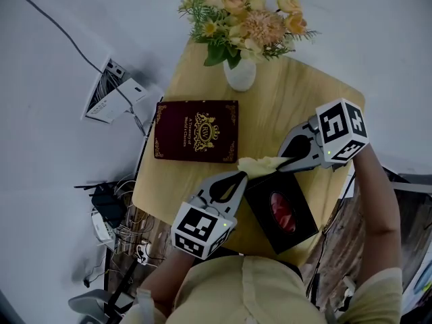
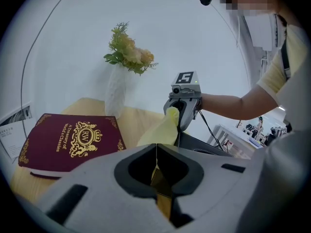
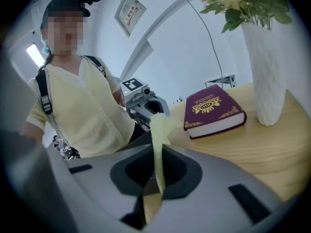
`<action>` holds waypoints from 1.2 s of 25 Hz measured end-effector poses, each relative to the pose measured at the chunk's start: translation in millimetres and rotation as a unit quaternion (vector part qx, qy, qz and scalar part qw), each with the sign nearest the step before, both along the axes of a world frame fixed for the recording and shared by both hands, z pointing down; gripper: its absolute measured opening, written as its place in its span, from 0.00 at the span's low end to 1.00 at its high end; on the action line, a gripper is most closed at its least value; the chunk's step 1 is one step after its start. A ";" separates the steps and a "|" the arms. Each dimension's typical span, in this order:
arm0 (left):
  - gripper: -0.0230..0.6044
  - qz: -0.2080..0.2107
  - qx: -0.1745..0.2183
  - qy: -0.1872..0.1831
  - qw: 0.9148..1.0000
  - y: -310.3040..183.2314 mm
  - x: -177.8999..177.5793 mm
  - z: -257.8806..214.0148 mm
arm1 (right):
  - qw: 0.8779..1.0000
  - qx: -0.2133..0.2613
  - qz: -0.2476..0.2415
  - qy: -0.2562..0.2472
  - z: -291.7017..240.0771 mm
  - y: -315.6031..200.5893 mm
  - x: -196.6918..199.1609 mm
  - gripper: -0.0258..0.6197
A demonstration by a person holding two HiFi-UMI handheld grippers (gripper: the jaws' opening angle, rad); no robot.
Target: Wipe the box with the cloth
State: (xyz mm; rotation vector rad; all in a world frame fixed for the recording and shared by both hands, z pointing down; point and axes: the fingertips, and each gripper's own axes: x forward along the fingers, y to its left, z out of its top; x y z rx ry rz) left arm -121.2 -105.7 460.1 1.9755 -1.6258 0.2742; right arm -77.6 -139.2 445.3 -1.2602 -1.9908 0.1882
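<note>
We take the black box (image 1: 297, 229) as our landmark. It sits on the near part of the round wooden desk (image 1: 297, 96), turned at an angle, with a red oval showing in its top face.

The pale yellow cloth (image 1: 262, 165) lies over the far corner of the box and is stretched between the two grippers. From the head view we cannot tell whether it presses on the box or hangs just above it.

The left gripper (image 1: 241, 175) is at the left side of the box, and its tips reach in to that far corner. In the left gripper view we see its jaws clenched on one end of the cloth, with a thin yellow strip caught in the seam between them. From there the cloth runs up and away to the other gripper.

The right gripper (image 1: 286, 159) comes in from the right of the box and meets the same corner. The right gripper view shows its jaws closed on the other end of the cloth, a narrow band of it rising out from between them.

Beyond the box and to its left, a maroon book (image 1: 196, 131) with gold ornament lies flat on the desk, apart from the box. Farther beyond the box, near the far edge of the desk, stands a white vase (image 1: 239, 73) of yellow and peach flowers (image 1: 244, 15).

On the near side of the box, we see the yellow-sleeved arms of the person (image 1: 256, 292) holding the grippers.
</note>
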 end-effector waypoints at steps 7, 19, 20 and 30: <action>0.07 0.008 0.005 -0.002 1.000 -7.5 2.1 -4.0 | 0.998 -0.001 0.062 -0.024 -3.4 -13.9 6.5 0.10; 0.07 0.024 0.026 0.003 0.999 -3.7 7.9 -16.8 | 0.953 0.058 0.254 -0.157 -51.9 -25.2 19.0 0.10; 0.07 0.027 0.028 0.004 0.999 -3.7 9.0 -18.1 | 0.949 0.064 0.264 -0.159 -54.5 -22.5 22.1 0.10; 0.07 0.069 0.065 0.005 0.996 -2.3 25.4 -43.9 | 0.874 0.138 0.434 -0.170 -73.6 -2.2 58.1 0.10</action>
